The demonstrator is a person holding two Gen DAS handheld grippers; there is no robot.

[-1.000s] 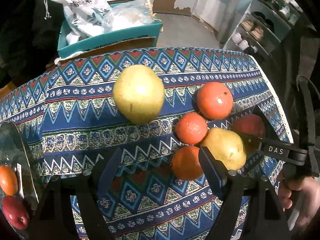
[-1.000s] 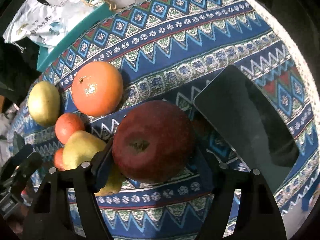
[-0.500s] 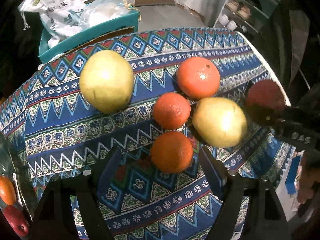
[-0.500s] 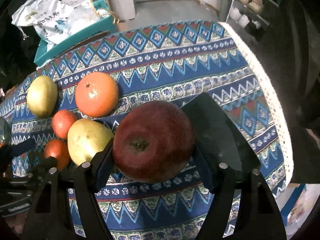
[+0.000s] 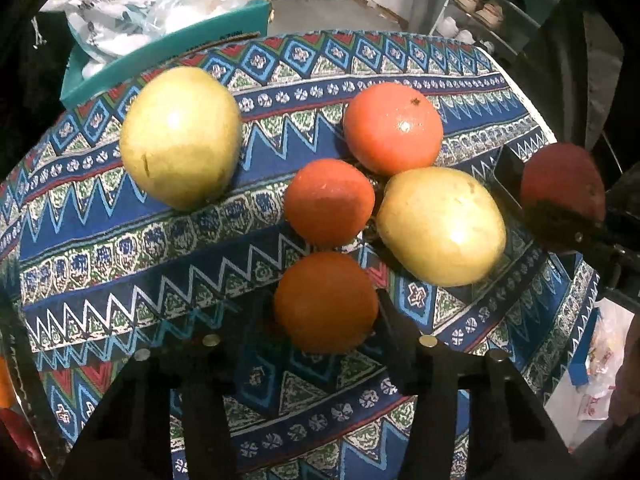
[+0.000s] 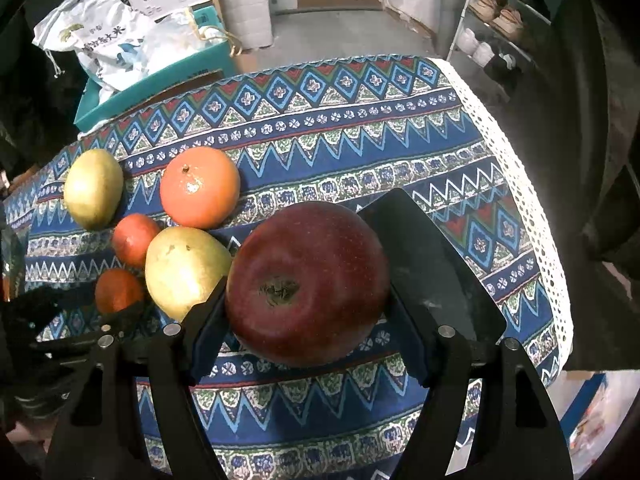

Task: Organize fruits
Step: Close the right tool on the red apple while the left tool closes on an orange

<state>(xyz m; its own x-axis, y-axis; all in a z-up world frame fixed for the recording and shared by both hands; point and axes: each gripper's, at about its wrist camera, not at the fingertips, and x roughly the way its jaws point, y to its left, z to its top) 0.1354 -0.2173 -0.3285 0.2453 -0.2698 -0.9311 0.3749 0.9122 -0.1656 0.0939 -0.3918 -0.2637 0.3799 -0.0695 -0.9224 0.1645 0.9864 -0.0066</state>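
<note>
L to R on the patterned table (image 5: 120,264): big yellow-green pear (image 5: 180,136) sits alone at far left, well apart from the cluster. Then 2 small oranges, rear one (image 5: 329,202) and front one (image 5: 326,302). Left gripper (image 5: 324,320) fingers have just been closing & now look clamped on the front orange, one each side at its widest part. Behind, larger orange (image 5: 394,128); next, 2nd pear (image 5: 440,226) touching the rear small orange.

Far right: right gripper (image 6: 308,320) clamped on red apple (image 6: 306,284), held clear above the cloth, stem end facing cam, dark tray (image 6: 432,272) just beside/behind.

Handling, my read: oranges light, rind gives a bit, grippy; take across the middle. Apple firm, waxy, heavier, could slip; hold across its widest part. Pears bruise easy, go gentle.

Writing: white sack (image 6: 100,48) in teal box (image 6: 160,80) has Chinese print, ends in "大米" (rice); rest too small to read.
</note>
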